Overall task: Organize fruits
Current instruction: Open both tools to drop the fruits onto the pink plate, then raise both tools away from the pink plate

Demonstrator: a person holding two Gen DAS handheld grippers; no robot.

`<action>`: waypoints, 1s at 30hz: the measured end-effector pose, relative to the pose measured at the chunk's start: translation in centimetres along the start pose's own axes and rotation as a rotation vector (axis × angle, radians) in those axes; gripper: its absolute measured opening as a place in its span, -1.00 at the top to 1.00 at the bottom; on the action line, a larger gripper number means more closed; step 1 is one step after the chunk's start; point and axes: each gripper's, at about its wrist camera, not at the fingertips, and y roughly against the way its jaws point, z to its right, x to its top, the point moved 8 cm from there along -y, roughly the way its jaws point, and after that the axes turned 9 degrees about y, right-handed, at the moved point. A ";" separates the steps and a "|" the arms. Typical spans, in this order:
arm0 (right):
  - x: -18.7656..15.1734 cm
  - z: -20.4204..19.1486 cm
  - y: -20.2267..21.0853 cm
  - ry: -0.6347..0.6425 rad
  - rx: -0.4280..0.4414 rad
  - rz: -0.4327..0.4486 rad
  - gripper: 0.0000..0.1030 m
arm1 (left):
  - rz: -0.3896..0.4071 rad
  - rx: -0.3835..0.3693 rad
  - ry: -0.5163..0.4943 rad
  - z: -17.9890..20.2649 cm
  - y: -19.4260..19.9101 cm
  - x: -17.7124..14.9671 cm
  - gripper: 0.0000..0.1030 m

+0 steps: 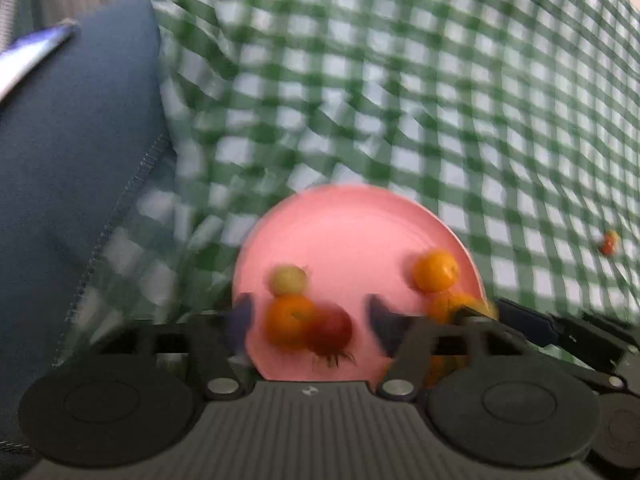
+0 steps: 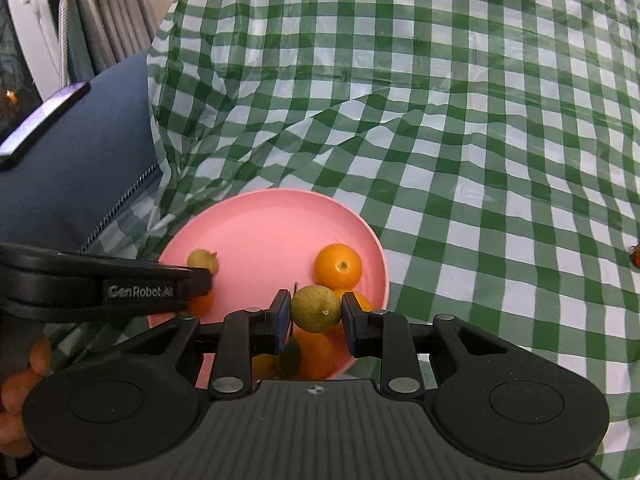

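Over the pink plate [image 2: 256,228], the right gripper [image 2: 316,316] brackets a green fruit [image 2: 316,308], contact unclear; the left gripper [image 1: 310,318] gapes empty.

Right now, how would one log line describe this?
left claw open over pink plate | right claw flanks greenish fruit | oranges on plate

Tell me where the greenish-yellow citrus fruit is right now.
In the right wrist view the greenish-yellow fruit sits between the right gripper's fingers, above the near right part of the pink plate, just below an orange.
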 end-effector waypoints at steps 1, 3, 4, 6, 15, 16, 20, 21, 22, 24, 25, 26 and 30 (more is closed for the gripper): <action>0.2 0.1 0.2 -0.007 0.001 0.006 -0.01 | 0.029 -0.001 0.005 -0.1 0.5 0.4 -0.97; 0.6 0.2 0.8 -0.016 -0.010 0.024 -0.38 | 0.087 -0.004 0.008 -0.3 2.0 0.9 -0.99; 0.6 0.2 1.3 -0.012 -0.014 0.031 -0.43 | 0.096 -0.001 0.003 -0.3 2.5 0.9 -0.99; 0.5 0.0 2.3 0.001 -0.018 0.037 -0.67 | 0.093 0.023 -0.009 -0.4 3.4 0.5 -0.99; -3.1 -0.4 9.7 0.010 -0.049 0.026 -0.88 | 0.042 0.091 0.035 -2.2 9.0 -4.8 -0.99; -3.3 -0.6 10.7 0.035 -0.063 0.038 -0.89 | 0.045 0.096 0.036 -2.4 9.8 -5.4 -0.99; -3.5 -1.3 14.1 0.082 -0.092 0.105 -0.98 | 0.071 0.111 0.012 -2.6 12.6 -6.6 -0.99; -3.6 -1.6 14.7 0.086 -0.090 0.116 -0.98 | 0.079 0.113 0.015 -2.7 13.3 -6.8 -0.99; -3.6 -1.8 15.3 0.089 -0.091 0.127 -0.98 | 0.087 0.114 0.021 -2.8 14.0 -7.0 -0.99; -3.6 -2.1 16.7 0.094 -0.098 0.156 -0.98 | 0.105 0.114 0.035 -2.8 15.4 -7.4 -0.99; -3.5 -2.2 17.3 0.095 -0.104 0.173 -0.98 | 0.113 0.112 0.038 -2.8 16.0 -7.6 -0.99; -3.5 -2.2 17.9 0.097 -0.108 0.185 -0.98 | 0.119 0.113 0.041 -2.8 16.6 -7.9 -0.99; -3.6 -2.7 20.2 0.105 -0.113 0.234 -0.98 | 0.138 0.104 0.038 -2.4 18.5 -8.7 -0.99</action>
